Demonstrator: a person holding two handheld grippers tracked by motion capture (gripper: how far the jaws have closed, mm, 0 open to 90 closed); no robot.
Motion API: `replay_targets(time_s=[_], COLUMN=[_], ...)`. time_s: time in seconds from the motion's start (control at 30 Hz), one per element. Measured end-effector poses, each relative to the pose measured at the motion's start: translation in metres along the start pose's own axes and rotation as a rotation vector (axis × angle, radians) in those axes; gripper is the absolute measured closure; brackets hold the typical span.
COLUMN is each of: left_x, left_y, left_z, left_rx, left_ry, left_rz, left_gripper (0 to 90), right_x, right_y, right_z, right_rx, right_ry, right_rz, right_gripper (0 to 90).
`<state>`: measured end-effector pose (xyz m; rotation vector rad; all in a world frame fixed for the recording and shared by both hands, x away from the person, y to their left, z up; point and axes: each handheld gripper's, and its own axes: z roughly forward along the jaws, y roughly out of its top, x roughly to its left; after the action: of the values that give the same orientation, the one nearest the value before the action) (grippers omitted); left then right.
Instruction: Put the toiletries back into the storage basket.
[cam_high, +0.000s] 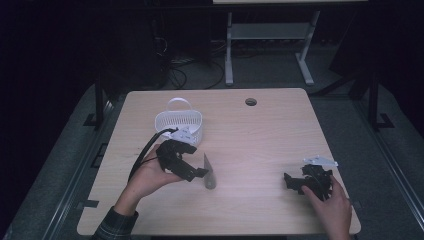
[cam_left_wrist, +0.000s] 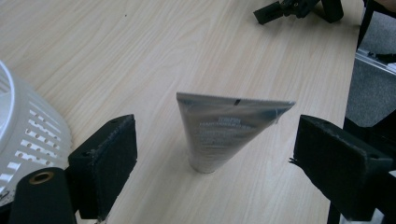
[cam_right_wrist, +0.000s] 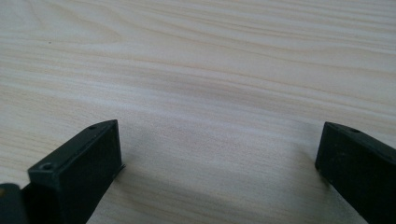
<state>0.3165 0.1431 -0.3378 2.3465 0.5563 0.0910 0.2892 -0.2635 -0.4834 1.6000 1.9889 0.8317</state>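
A grey-white squeeze tube (cam_left_wrist: 224, 133) stands on its cap end on the wooden table (cam_high: 260, 135), its flat crimped end up. My left gripper (cam_left_wrist: 217, 140) is open, with the tube in the gap between its jaws and clear of both pads (cam_left_wrist: 109, 158). From above, the left gripper (cam_high: 196, 172) sits just left of the tube (cam_high: 209, 174). A white perforated basket (cam_high: 178, 122) with a handle stands right behind it. My right gripper (cam_high: 298, 182) rests near the table's right front, and its jaws (cam_right_wrist: 219, 154) are open over bare wood.
The basket's wall (cam_left_wrist: 28, 135) lies close to the left jaw. A round cable hole (cam_high: 251, 102) sits near the table's far edge. A white desk frame (cam_high: 270, 35) stands on the floor beyond the table.
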Motion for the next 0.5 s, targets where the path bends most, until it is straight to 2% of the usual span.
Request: replay_targets(time_s=[0.43,0.5], left_x=[-0.006,-0.006], left_y=[0.019,0.022], left_z=[0.015,0.017], left_rx=[0.051,0.074], left_ry=[-0.016,-0.015], left_rz=[0.040,0.059], left_gripper=[12.8,12.9], right_x=[0.000,0.000], right_y=[0.000,0.000], right_z=[0.000,0.000], right_rx=[0.000,0.000], right_ry=[0.000,0.000], right_rz=[0.000,0.000], right_gripper=[0.0,0.0])
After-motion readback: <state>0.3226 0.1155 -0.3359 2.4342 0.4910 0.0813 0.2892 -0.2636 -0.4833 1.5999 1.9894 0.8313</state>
